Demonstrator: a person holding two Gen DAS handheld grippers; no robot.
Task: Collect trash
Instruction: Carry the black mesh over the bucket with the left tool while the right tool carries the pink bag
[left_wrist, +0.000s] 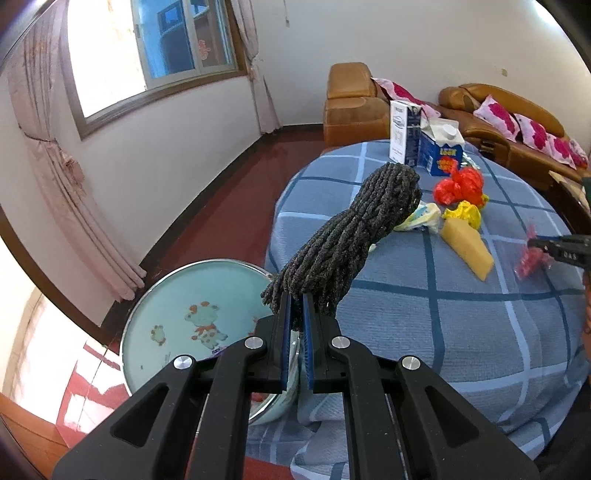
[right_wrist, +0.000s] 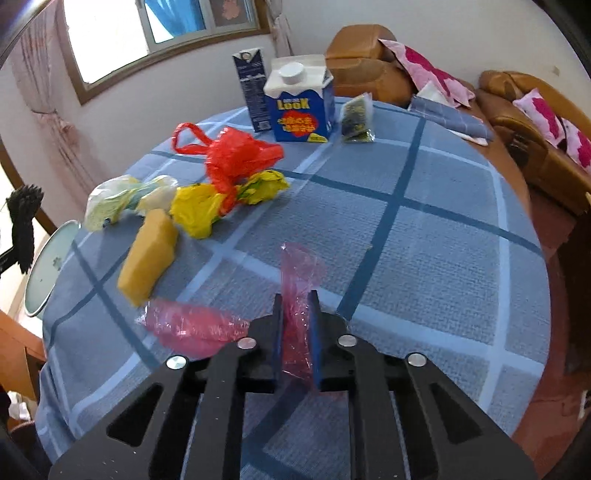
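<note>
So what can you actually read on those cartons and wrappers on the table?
"LOOK": yellow letters on the short blue carton, readable in both views.
Red badge below it: yellow characters, too blurred to read.
Tall dark blue carton: white print and a table, too small to read.
Small dark packet beside the cartons: no legible text.
Right gripper's body: small white marks, too blurred to read.

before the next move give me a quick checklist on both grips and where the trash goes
1. Left gripper shut on dark yarn bundle: ok.
2. Right gripper shut on pink wrapper: ok.
3. Basin beside table, below the bundle: ok.
4. Pink wrapper lifted off the cloth: cannot tell.
5. Table cleared: not ok; red bag, yellow sponge, second pink wrapper remain.
</note>
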